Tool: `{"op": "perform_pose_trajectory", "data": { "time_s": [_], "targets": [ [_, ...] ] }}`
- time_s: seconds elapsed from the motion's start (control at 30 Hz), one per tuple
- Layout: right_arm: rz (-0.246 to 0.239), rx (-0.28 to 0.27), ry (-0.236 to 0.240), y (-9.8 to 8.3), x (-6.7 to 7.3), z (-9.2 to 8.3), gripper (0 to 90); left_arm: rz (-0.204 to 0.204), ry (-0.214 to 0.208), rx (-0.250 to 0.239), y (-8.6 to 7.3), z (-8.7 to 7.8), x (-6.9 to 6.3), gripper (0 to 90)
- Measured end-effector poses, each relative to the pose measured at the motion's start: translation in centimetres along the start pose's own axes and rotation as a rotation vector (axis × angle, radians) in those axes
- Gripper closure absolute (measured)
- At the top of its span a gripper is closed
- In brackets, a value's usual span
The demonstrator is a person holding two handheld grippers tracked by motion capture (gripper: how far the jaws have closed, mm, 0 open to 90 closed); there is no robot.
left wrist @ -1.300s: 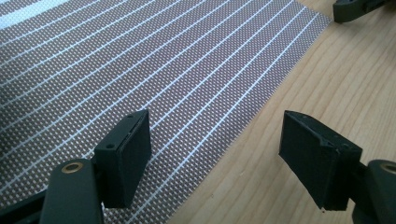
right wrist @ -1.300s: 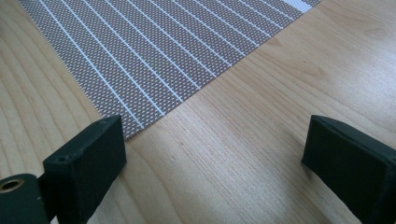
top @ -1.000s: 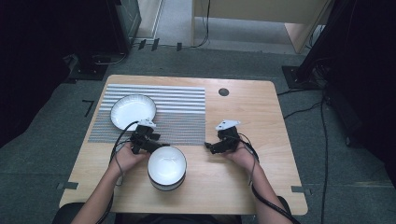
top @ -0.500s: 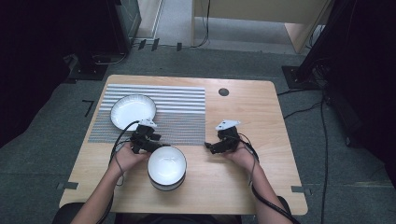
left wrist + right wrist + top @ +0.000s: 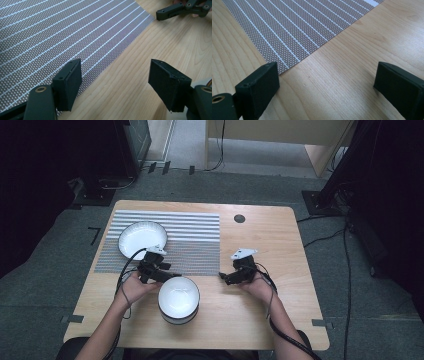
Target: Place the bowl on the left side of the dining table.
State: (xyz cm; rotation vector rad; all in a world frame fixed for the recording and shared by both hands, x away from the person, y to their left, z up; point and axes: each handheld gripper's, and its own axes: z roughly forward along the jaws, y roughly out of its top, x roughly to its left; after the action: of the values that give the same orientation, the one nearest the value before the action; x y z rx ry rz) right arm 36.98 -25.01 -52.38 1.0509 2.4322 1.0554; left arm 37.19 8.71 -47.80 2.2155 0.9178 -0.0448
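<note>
Bowl (image 5: 178, 299) sits just beside my left gripper (image 5: 167, 276), whose jaws gape empty; right gripper (image 5: 223, 277) is also wide open over the table (image 5: 270, 240). Clipping its rim could probably tip it.

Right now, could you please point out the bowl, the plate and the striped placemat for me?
bowl (image 5: 178, 298): high view, on its white inside.
plate (image 5: 142, 237): high view, on its white centre.
striped placemat (image 5: 192, 234): high view, on a bare stretch of stripes.

Both grippers (image 5: 172, 276) (image 5: 222, 276) agape, empty
</note>
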Motion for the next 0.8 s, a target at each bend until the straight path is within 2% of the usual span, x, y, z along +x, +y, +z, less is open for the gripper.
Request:
{"op": "perform_pose_trajectory", "data": {
  "time_s": [0.27,0.47,0.8],
  "targets": [
    [0.000,0.000,0.000,0.0,0.0,0.0,5.3,0.023,0.004,-0.003,0.2,-0.6,-0.2,25.6],
    [0.000,0.000,0.000,0.0,0.0,0.0,5.3,0.011,-0.005,0.010,0.5,-1.3,-0.2,25.7],
    [0.000,0.000,-0.001,0.0,0.0,0.0,5.3,0.039,0.010,0.018,0.9,-2.3,-0.9,26.1]
  ]
}}
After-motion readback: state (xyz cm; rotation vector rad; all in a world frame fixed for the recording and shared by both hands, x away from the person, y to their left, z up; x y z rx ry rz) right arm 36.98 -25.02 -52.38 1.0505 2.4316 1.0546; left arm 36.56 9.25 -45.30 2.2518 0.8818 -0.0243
